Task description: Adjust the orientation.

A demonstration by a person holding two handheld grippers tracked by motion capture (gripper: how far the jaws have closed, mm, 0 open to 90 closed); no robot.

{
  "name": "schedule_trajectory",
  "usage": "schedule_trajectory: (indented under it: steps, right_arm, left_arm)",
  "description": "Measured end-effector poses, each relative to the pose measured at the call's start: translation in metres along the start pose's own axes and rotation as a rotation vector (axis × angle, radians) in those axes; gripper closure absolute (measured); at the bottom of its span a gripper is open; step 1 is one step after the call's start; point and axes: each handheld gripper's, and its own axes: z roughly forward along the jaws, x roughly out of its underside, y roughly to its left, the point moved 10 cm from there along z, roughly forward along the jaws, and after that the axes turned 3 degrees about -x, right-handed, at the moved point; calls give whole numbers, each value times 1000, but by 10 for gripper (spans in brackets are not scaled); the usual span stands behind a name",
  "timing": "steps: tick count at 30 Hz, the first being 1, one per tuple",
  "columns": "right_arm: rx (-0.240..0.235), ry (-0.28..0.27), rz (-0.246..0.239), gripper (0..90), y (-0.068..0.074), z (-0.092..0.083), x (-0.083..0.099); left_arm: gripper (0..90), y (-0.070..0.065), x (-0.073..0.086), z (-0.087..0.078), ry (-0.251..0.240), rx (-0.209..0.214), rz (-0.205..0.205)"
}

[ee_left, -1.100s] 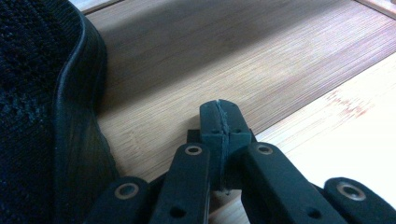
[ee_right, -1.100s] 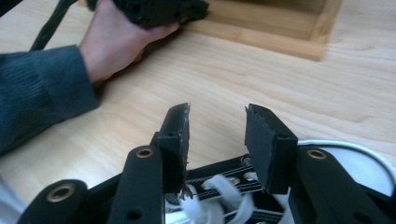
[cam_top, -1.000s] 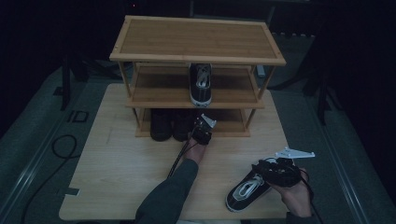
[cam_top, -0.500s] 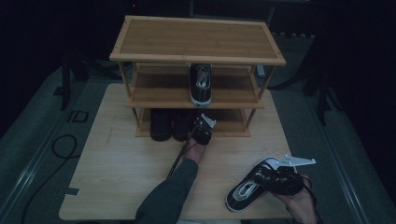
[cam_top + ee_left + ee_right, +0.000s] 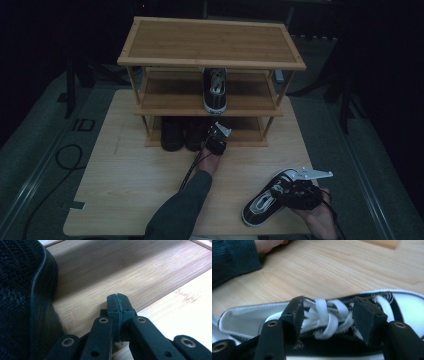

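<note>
Right tool, near edge of the surface: jaws spread, one each side of the white laces of a black-and-white sneaker. They have just been opening; the laces sit between the pads, the pads look clear of them, so released. The sneaker lies on the surface directly under this tool. Its long axis runs diagonally, one end toward the near edge and the left tool, the other end up and away beyond the right tool; which end is the toe cannot be told from the high view.

The right gripper view gives the detail the high view lacks: the lace knot between the pads, the white lining at the shoe's opening to one side, white rubber at the other. It also catches the person's dark sleeve across the surface.

Left tool, farther out, at the foot of the shoe rack: jaws clenched together, nothing between them. In the left gripper view the closed tips hover over the rack's bottom board, with a black mesh shoe just beside them on the left.

Rack contents: bottom shelf holds two dark shoes side by side, next to the left tool. Middle shelf holds another black-and-white sneaker, above and beyond that tool, lengthwise front to back. Top shelf bare.
</note>
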Motion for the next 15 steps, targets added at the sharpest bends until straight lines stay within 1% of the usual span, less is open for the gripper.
schedule_trajectory:
  steps: [3,4,9,12,13,15]
  right_arm:
    - [14,5,-18,482,1,5,-3]
    - [12,7,-20,495,1,6,-4]
    - [-13,9,-25,490,2,5,-3]
    - [-25,17,-43,478,3,6,-3]
    - [-25,20,-54,482,3,6,-3]
    - [-32,25,-62,486,4,7,-3]
  left_arm:
    - [900,0,0,0,0,1,-2]
    - [900,0,0,0,0,1,-2]
    - [900,0,0,0,1,-1,1]
    - [900,0,0,0,1,-1,2]
    - [900,0,0,0,1,-1,2]
    - [900,0,0,0,1,-1,2]
